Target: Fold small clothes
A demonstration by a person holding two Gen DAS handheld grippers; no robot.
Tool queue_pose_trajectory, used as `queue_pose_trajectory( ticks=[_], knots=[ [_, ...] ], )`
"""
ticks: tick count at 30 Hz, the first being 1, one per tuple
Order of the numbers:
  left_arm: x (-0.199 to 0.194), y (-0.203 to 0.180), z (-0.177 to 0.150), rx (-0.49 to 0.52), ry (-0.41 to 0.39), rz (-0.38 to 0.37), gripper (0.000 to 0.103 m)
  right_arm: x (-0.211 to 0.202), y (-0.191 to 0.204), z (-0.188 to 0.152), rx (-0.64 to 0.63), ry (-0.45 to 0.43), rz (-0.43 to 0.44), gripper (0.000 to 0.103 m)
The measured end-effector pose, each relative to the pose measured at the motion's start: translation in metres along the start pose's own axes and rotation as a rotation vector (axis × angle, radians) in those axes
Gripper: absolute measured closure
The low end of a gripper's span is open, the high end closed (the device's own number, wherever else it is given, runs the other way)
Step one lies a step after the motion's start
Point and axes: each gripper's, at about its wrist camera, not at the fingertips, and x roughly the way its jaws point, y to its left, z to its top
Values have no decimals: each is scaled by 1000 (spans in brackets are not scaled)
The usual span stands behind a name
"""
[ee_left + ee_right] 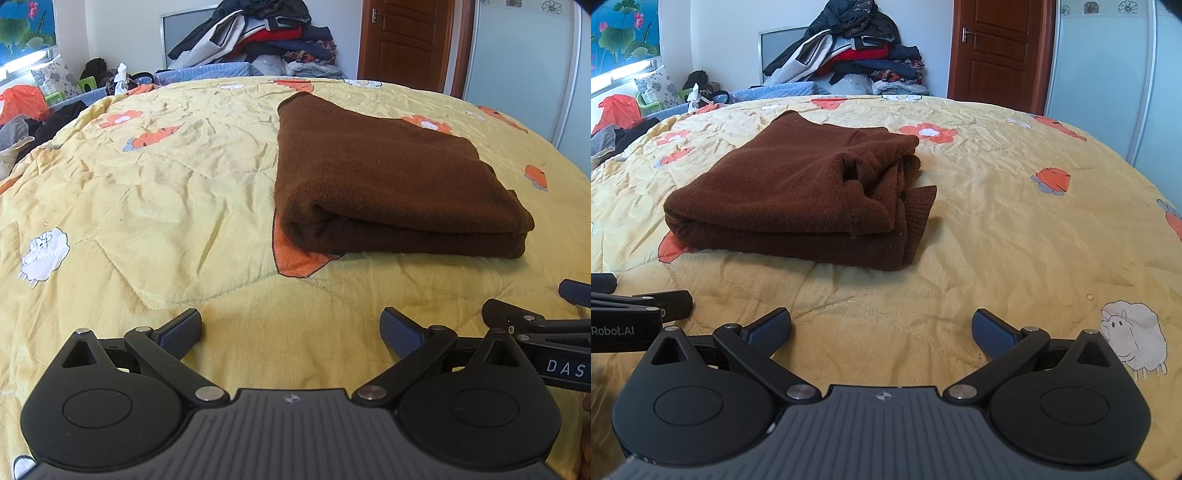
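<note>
The brown sweater (391,177) lay on the yellow quilt (147,192) as a thick, squared bundle, so I judged the folding done or nearly so; only a ribbed cuff (918,218) stuck out at its right end. My left gripper (291,330) hung near the sweater's front edge, fingers spread wide, holding and touching nothing. My right gripper (882,330) was just beside it, equally spread and empty.

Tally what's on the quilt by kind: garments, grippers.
Brown sweater, folded, on the quilt: 1
Grippers, both open, empty, short of the sweater: 2 (left gripper, right gripper)
Total: 3
The clothes pile behind the bed is not counted.
</note>
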Motion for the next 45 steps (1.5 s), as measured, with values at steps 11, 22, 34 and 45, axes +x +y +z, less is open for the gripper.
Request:
queue_pose_trajectory(
  ticks=[11, 22, 34, 45],
  knots=[
    [0, 0, 2, -3, 16, -1, 0, 1, 3, 4, 11, 43, -8, 0],
    [0, 0, 2, -3, 16, -1, 0, -2, 3, 1, 7, 17, -6, 0],
    [0, 1, 2, -4, 19, -1, 0, -1, 3, 2, 8, 33, -6, 0],
    [0, 1, 3, -5, 22, -3, 0, 2, 2, 7, 7, 58, -3, 0]
  ],
)
